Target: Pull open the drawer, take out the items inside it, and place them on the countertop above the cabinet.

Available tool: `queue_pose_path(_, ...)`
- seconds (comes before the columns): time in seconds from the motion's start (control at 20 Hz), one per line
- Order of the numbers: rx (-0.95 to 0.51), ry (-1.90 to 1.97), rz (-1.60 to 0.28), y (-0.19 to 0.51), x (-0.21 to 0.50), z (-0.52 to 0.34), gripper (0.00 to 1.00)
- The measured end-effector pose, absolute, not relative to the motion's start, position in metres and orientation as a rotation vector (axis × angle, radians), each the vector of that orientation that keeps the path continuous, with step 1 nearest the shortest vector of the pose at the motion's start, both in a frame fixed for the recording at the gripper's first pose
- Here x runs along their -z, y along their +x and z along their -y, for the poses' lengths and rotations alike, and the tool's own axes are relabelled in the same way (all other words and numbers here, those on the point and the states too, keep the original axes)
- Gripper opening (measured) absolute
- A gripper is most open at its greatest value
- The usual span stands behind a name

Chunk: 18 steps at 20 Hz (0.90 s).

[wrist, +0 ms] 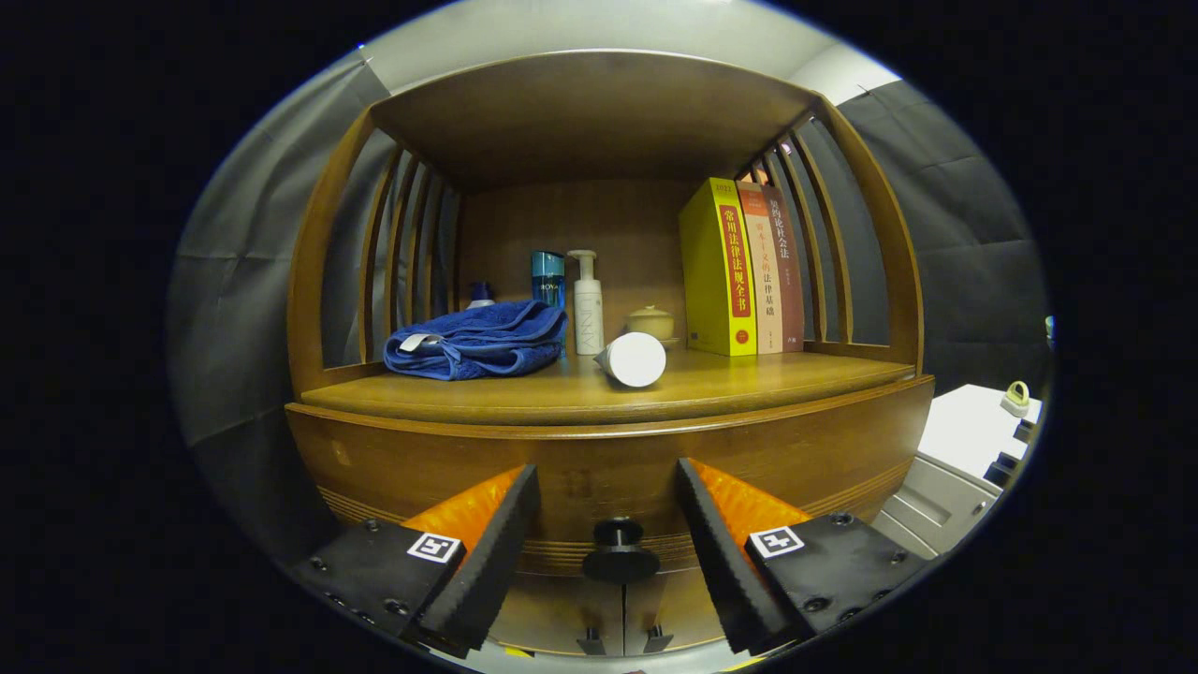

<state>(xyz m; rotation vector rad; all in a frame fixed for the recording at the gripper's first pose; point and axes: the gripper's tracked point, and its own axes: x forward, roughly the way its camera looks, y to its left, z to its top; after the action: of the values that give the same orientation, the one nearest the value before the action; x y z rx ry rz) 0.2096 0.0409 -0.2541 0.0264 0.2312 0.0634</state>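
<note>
The wooden cabinet's drawer front (599, 468) is closed, with a dark round knob (619, 552) in its lower middle. My gripper (606, 487) is open; the knob sits between the two fingers, a little below the tips, and neither finger touches it. Above the drawer lies the wooden countertop (749, 379). On it rest a folded blue towel (477, 339) at the left and a white tube (633, 359) lying on its side in the middle. What the drawer holds is hidden.
At the back of the countertop stand a blue bottle (548, 278), a white pump bottle (587, 304), a small lidded jar (650, 322) and three upright books (739, 269). Slatted side rails and a wooden shelf roof enclose it. A white unit (973, 440) stands to the right.
</note>
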Motion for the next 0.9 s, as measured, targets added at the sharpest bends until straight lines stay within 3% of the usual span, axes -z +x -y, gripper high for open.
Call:
queue_pose_path(0.45,-0.056,0.067,-0.237,0.210,0.250,-0.038,0.97)
queue_pose_path(0.9,-0.056,0.129,-0.157,0.096,0.144,-0.024,0.97)
